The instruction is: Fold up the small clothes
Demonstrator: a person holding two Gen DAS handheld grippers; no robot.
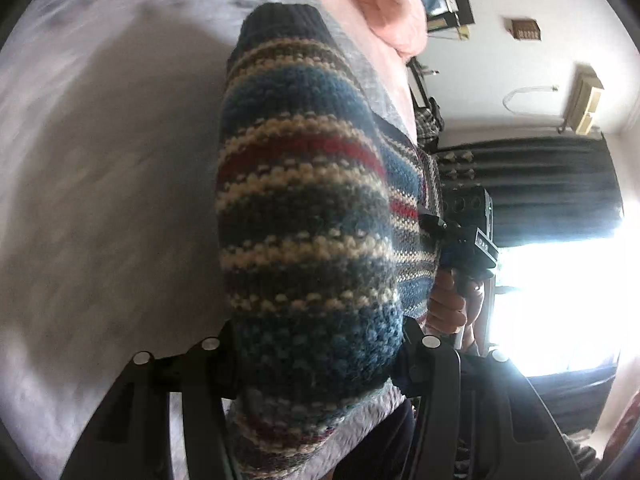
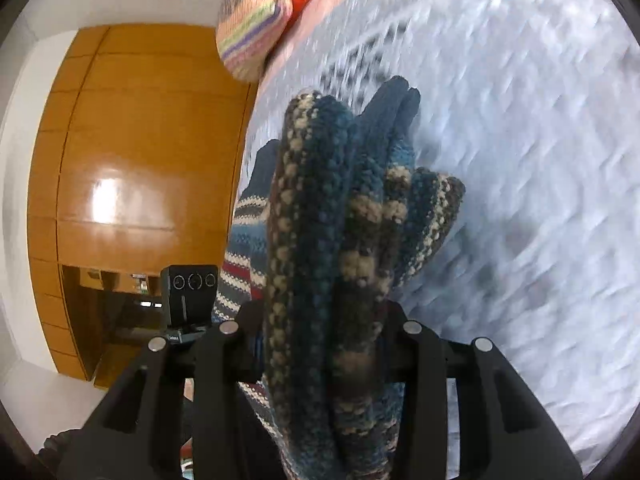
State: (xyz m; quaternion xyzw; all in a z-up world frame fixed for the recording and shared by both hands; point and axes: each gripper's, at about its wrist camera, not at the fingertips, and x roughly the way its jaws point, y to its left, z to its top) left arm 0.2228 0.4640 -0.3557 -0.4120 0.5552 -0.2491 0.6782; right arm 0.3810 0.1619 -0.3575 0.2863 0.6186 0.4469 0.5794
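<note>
The striped knit sweater (image 1: 304, 208) is clamped in both grippers at once: the left gripper (image 1: 320, 344) bites a thick roll of it, and the right gripper (image 2: 324, 332) is clenched on a bunched stack of layers (image 2: 340, 220). It hangs lifted off the pale bedspread (image 1: 100, 200), stretched between the two tools (the right one shows in the left view, with the hand (image 1: 448, 300) that holds it).

The step looks like carrying a fold across. To do it well, both grips should travel level and together, keep the knit lightly taut, and lay the edges down square before letting go; thick wool will spring back if dropped early.

In each view the garment's long axis runs away from the jaws, the dark ribbed cuff (image 1: 280, 20) pointing farthest out, toward the pink blanket (image 1: 384, 4).
</note>
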